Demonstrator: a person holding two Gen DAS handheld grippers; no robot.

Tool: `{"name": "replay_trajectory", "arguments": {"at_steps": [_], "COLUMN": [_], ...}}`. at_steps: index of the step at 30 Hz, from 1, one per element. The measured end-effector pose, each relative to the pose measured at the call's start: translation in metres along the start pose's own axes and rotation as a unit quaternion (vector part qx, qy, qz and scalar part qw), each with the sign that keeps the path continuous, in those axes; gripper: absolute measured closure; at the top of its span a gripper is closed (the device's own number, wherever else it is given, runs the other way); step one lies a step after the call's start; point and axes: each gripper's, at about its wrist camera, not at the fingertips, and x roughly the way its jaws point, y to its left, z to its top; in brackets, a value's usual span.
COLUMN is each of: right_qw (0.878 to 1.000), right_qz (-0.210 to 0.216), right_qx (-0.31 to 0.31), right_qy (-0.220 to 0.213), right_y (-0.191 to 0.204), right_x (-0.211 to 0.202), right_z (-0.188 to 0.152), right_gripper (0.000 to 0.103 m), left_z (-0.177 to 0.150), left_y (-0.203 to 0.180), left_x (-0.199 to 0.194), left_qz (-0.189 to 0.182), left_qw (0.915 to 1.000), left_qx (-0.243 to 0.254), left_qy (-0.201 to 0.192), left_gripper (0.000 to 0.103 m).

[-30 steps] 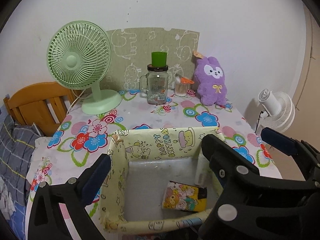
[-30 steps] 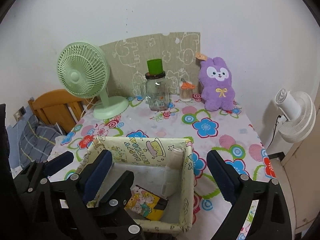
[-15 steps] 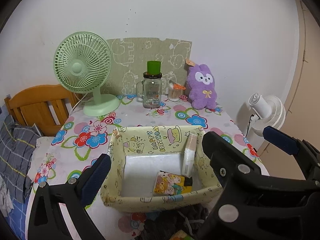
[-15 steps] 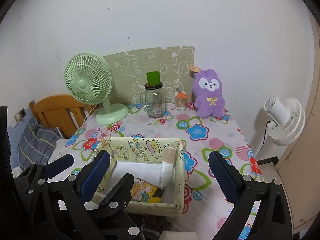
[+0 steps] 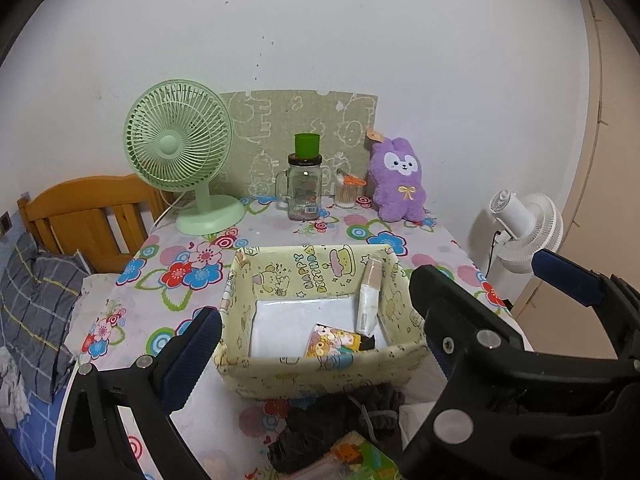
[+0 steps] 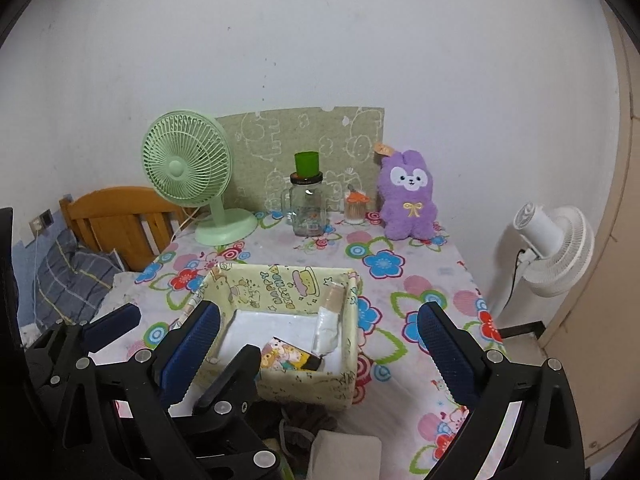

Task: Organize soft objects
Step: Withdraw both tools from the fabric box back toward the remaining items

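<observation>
Above the table's (image 6: 420, 276) near edge both the left hand-held gripper (image 5: 316, 332) and right hand-held gripper (image 6: 318, 344) hang apart and empty, fabric storage box (image 5: 316, 372) holding two small packs, dark cloth pile (image 5: 340, 420) outside, purple plush bunny (image 6: 408, 200) unsorted by the wall.

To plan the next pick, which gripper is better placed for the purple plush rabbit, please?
Probably the right gripper: it is open, and the purple plush rabbit stands toward its side, far right.

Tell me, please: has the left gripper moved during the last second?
Yes. The left gripper has pulled back from the yellow box; against the green fan by the wall, the box and table now look farther away.
</observation>
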Motion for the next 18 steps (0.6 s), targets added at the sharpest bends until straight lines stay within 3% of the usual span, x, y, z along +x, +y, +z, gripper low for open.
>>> {"name": "replay_trajectory", "arguments": {"at_steps": [18], "right_qw": [1.000], "right_qz": [0.002], "right_qx": [-0.003], "right_qy": [-0.010], "right_y": [0.002], "right_x": [-0.039], "right_z": [-0.034], "right_gripper": [0.003], "left_z": [-0.037], "left_y": [-0.009], "left_x": [-0.034], "left_qz": [0.001], "left_qw": [0.9999], "left_qx": [0.006], "left_qy": [-0.014], "left_gripper": [0.000]}}
